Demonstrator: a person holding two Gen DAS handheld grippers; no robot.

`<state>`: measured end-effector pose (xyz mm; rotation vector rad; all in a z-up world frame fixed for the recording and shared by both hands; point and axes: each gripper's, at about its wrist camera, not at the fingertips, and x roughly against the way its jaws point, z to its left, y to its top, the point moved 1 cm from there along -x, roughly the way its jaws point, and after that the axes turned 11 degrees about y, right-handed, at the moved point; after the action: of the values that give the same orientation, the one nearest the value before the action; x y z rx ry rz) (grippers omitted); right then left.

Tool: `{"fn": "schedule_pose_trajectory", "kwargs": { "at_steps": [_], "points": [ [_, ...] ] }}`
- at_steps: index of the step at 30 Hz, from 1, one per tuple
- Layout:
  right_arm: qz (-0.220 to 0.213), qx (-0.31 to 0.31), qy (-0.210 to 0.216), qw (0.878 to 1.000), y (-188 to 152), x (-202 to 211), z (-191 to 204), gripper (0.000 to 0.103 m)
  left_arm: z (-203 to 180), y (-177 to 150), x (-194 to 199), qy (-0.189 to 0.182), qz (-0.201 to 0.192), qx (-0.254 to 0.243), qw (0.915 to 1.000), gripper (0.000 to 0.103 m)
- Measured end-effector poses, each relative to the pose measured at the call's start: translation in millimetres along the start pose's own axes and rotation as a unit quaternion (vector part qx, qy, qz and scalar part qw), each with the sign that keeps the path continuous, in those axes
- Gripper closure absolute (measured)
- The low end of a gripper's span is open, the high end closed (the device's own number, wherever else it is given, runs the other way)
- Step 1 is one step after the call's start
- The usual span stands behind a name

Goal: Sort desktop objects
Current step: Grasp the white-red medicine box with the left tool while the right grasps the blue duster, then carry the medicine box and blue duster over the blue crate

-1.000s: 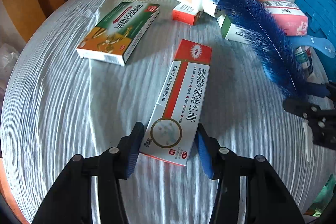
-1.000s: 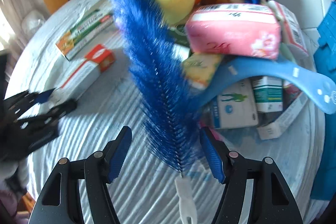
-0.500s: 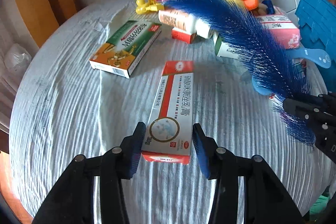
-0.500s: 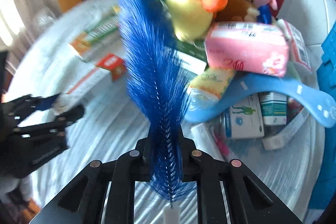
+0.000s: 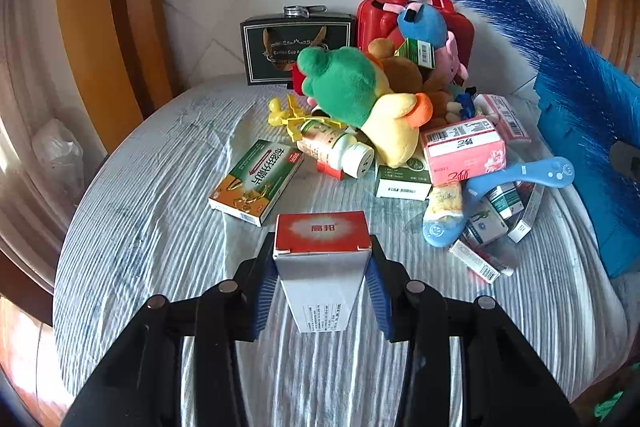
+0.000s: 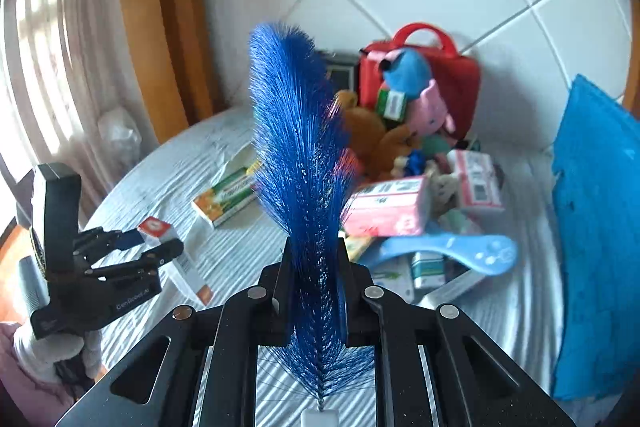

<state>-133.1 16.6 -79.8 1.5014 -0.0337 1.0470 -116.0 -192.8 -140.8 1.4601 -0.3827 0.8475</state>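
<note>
My left gripper (image 5: 322, 283) is shut on a long red-and-white ointment box (image 5: 322, 251) and holds it lifted off the white cloth-covered table (image 5: 160, 235), red end pointing away. The same box (image 6: 168, 243) shows in the right wrist view, held in the left gripper (image 6: 150, 243). My right gripper (image 6: 314, 287) is shut on a blue bristle brush (image 6: 300, 155) that stands upright above the table. The brush also shows at the upper right of the left wrist view (image 5: 540, 27).
A green-and-orange medicine box (image 5: 258, 181) lies mid-table. Behind it sits a pile: plush toys (image 5: 360, 95), a pill bottle (image 5: 338, 149), a pink tissue pack (image 5: 464, 151), a light blue shoehorn-like tool (image 5: 516, 179), small boxes, a red case (image 5: 416, 15). A blue basket (image 6: 600, 219) stands at right.
My left gripper has closed on the ointment box and lifted it, tipping its red end up. My right gripper has closed on the brush and raised it upright off the table.
</note>
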Motion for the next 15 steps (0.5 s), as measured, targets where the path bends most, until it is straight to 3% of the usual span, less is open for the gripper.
{"fn": "schedule_pose_trajectory", "kwargs": {
  "at_steps": [8, 15],
  "points": [
    [-0.06, -0.028, -0.049, 0.997, 18, 66, -61, 0.088, -46, 40, 46, -0.011, -0.061, -0.01, 0.998, 0.062],
    [-0.128, -0.046, -0.104, 0.985, 49, 144, -131, 0.088, -130, 100, 102, -0.053, -0.143, -0.035, 0.9877, 0.062]
  ]
}}
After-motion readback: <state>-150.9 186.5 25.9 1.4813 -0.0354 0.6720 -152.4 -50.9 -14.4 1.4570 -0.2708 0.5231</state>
